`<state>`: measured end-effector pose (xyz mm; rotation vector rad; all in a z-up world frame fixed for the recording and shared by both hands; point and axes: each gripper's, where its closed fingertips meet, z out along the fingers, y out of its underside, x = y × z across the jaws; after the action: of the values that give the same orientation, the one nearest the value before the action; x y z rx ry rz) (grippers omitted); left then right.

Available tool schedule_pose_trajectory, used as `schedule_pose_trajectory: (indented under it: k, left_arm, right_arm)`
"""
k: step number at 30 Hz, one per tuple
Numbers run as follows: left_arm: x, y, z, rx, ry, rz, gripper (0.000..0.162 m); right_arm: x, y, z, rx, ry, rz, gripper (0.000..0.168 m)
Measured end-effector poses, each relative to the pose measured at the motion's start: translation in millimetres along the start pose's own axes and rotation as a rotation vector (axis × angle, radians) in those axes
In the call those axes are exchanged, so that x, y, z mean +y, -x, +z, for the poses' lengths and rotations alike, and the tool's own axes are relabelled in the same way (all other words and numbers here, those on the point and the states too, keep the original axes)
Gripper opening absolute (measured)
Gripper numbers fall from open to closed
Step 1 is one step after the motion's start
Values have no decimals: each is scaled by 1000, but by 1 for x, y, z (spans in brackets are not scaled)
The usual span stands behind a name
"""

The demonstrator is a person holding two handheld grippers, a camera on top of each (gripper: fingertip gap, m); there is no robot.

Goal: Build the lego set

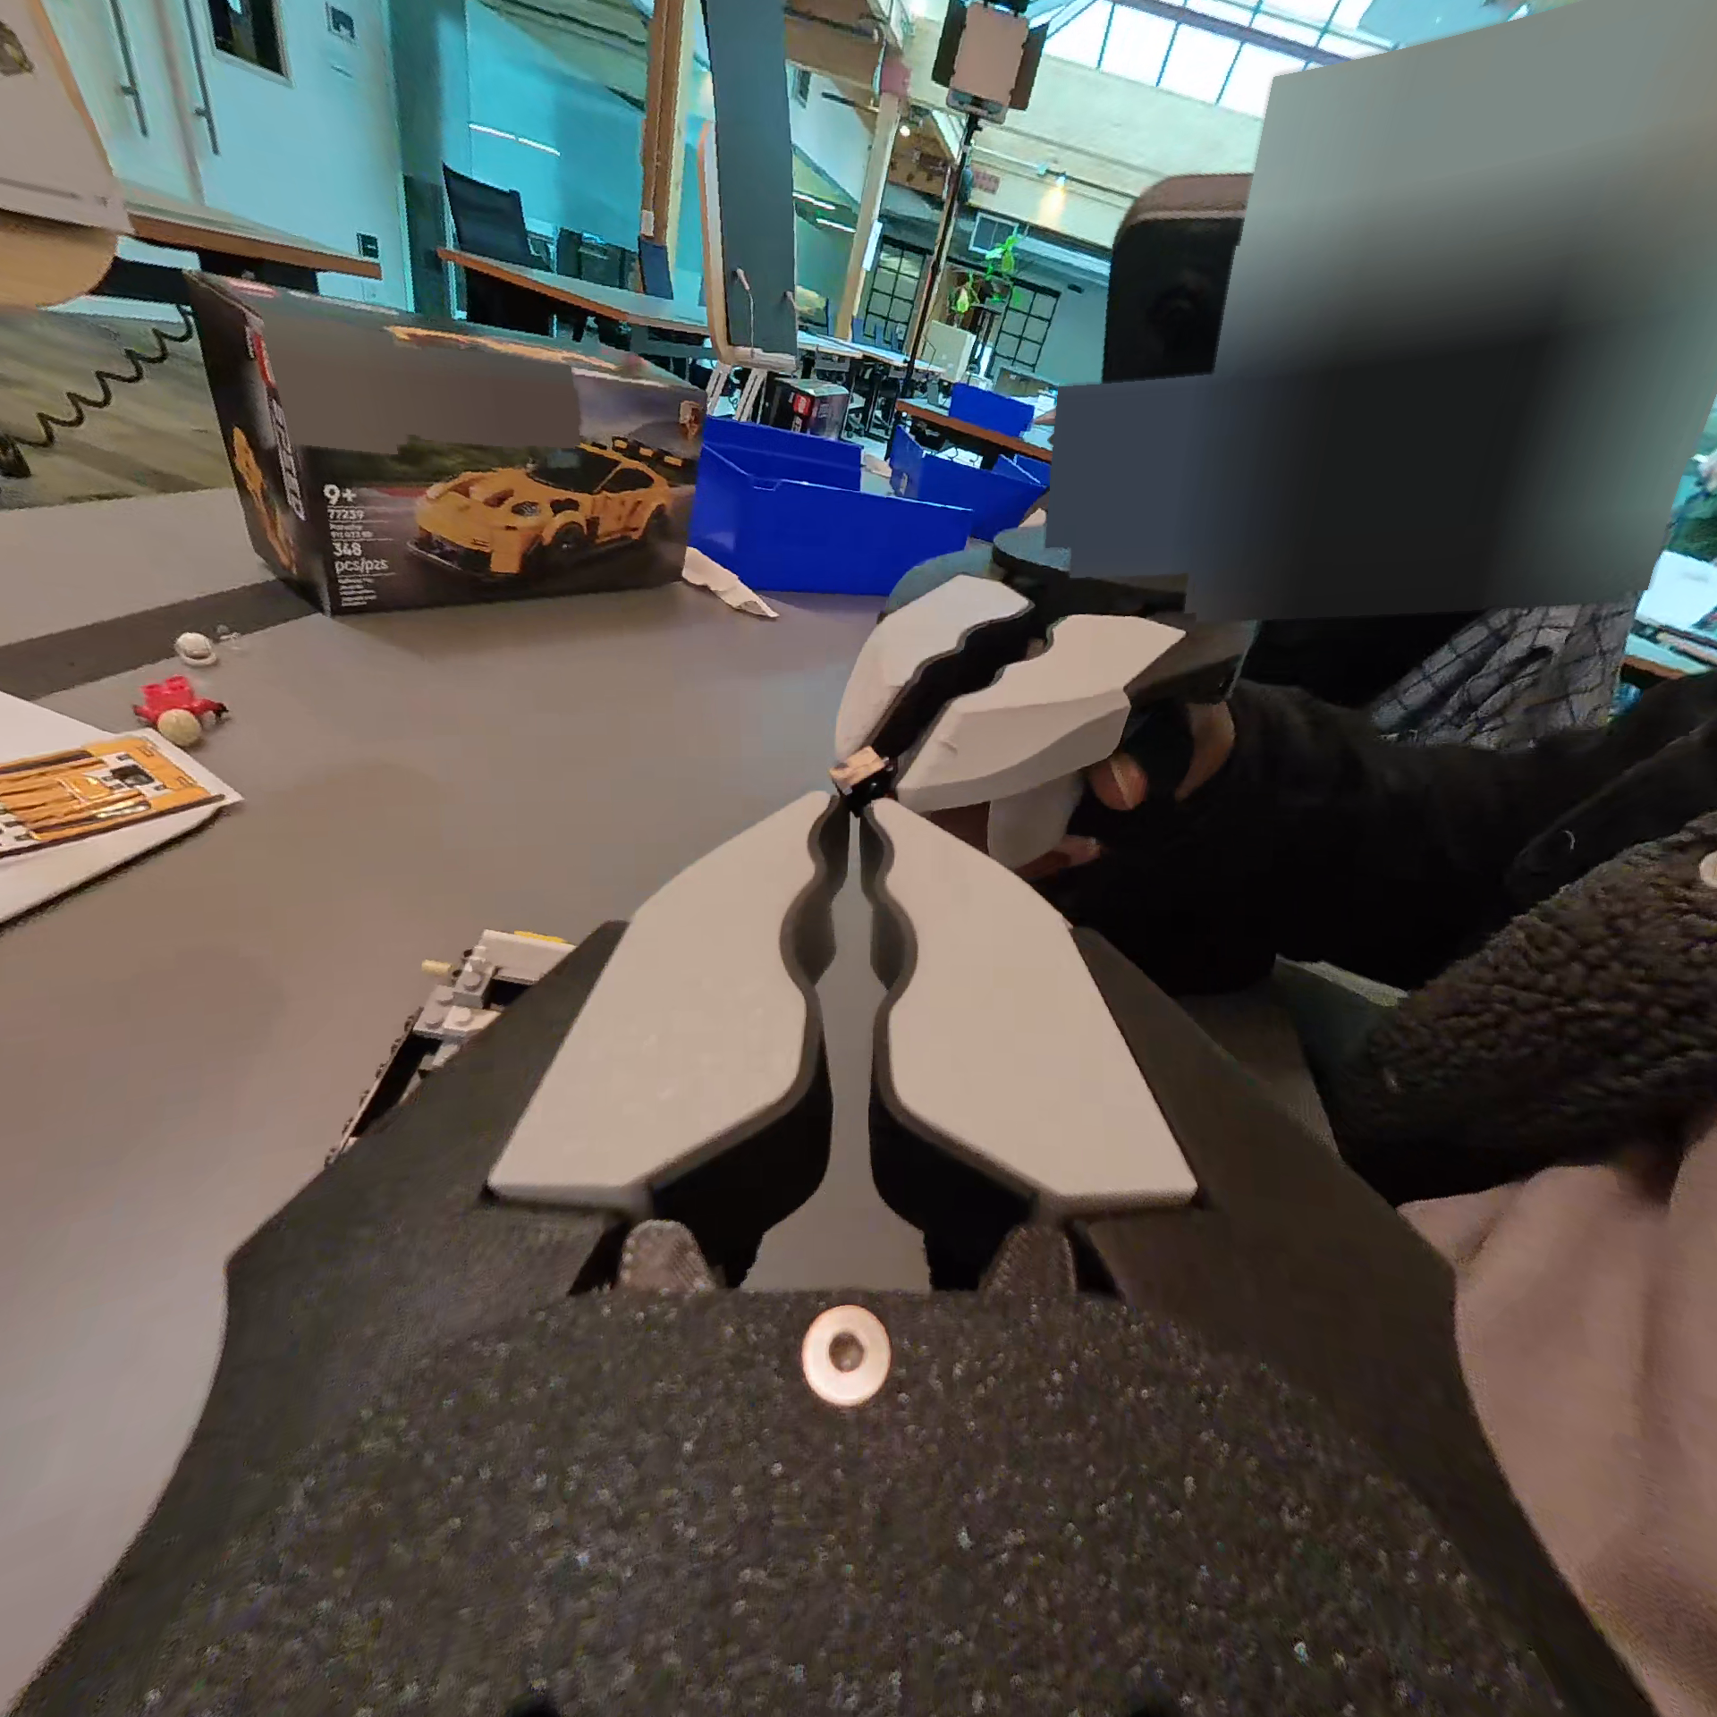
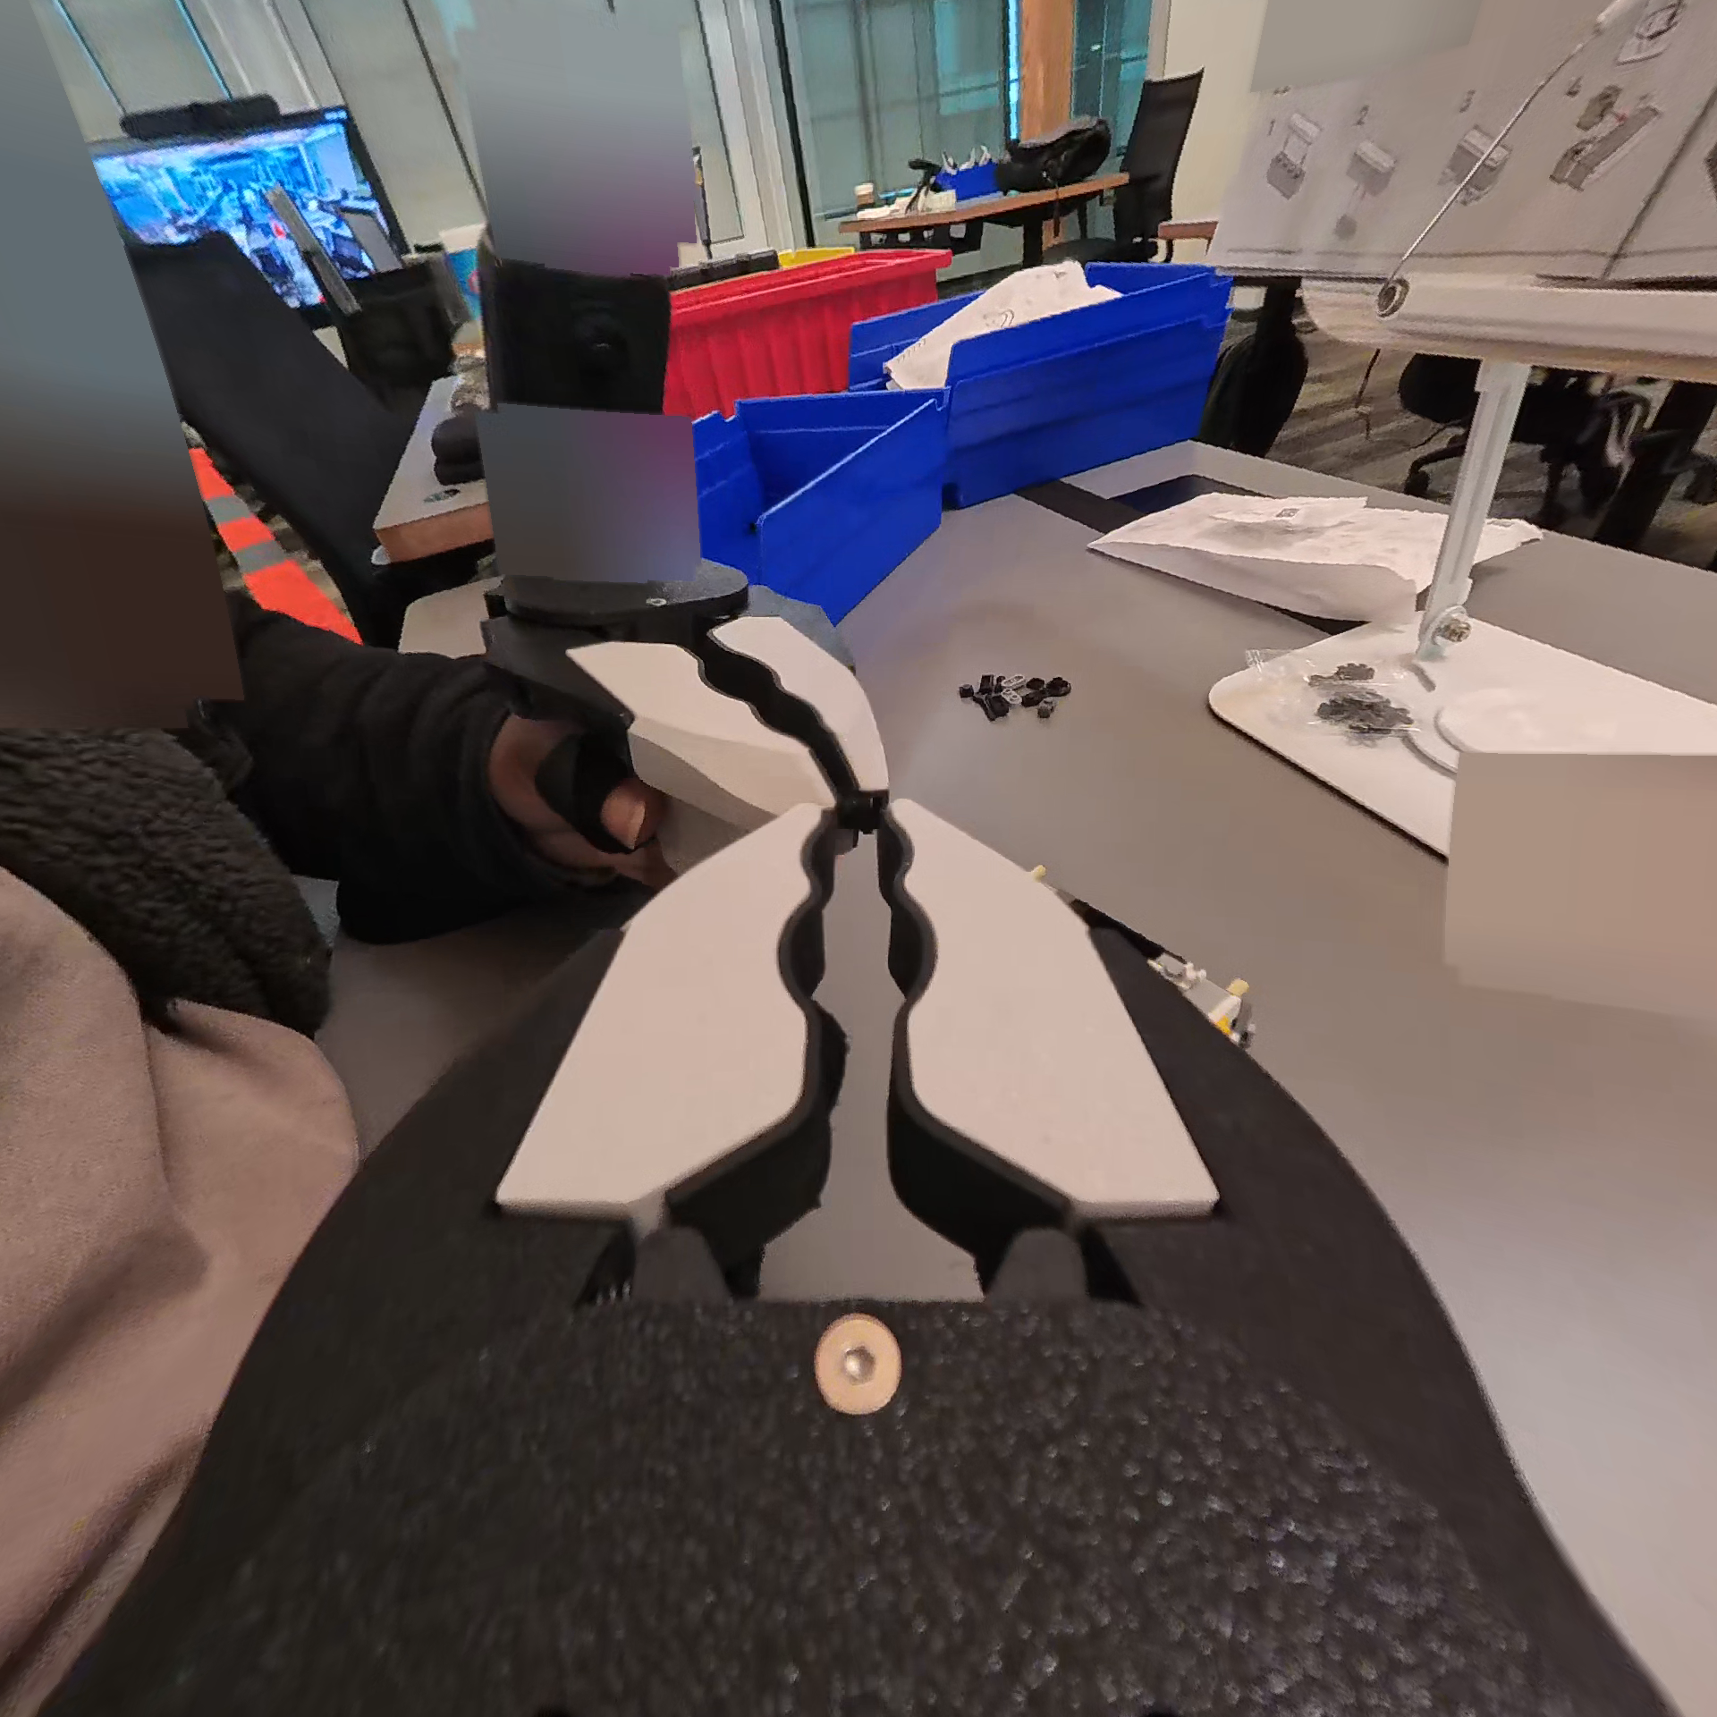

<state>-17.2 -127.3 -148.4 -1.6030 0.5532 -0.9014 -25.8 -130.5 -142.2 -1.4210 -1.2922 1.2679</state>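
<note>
Left gripper (image 1: pixel 853 810): grey fingers with wavy black inner pads, drawn almost together at the tips and meeting the small piece (image 1: pixel 859 771) head-on above the grey table (image 1: pixel 483 743); whether it actually pinches the piece cannot be told.

Right gripper (image 2: pixel 859 810): same build, tips narrowed onto the small piece, which is black with a pale tan face; it is grasping that piece. The two grippers point at each other, tip to tip, with the piece between them. Each is held by a hand in a black fingerless glove (image 1: pixel 1152 762).

Partly built model (image 1: pixel 483 976): grey and yellow bricks, lying on the table just under the left gripper's body; mostly hidden in both views.

Set box (image 1: pixel 446 455): dark, pictured with a yellow car, standing on the table at the far left.

Sticker sheet (image 1: pixel 84 799): orange and black, on white paper at the left edge of the table.

Loose items: a red piece (image 1: pixel 172 699) with two pale round pieces nearby, left of centre; a cluster of small black pieces (image 2: pixel 1013 695) on the table beyond the right gripper.

Blue bins (image 2: pixel 929 437): several at the far edge of the table, one holding paper; a red bin (image 2: pixel 790 321) stands behind them.

Instruction booklet (image 2: pixel 1449 167): open on a white stand at the right, with small bags of dark pieces (image 2: pixel 1356 706) on the stand's base. White paper bag (image 2: pixel 1301 548) lies flat near it.
</note>
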Motion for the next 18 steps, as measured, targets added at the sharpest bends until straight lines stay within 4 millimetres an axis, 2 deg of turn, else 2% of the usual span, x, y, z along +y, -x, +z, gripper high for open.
schedule_pose_trajectory:
  k: [6,8,10,12,14,18]
  left_arm:
    - [5,-6,1,25,42,72,2]
    - [7,-11,1,80,64,74,2]
    - [8,-21,-2,222,70,-45,9]
    - [7,-25,-7,378,73,-278,21]
    - [9,-30,-9,500,81,-459,23]
    - [7,-58,-14,717,95,-568,20]
  right_arm:
    - [5,3,-5,-145,156,-114,6]
    - [8,7,-8,-214,220,-181,6]
    - [12,11,-13,-298,296,-260,6]
    - [16,20,-20,-415,370,-321,6]
    - [17,33,-25,-533,427,-368,6]
    - [17,52,-26,-697,507,-439,6]
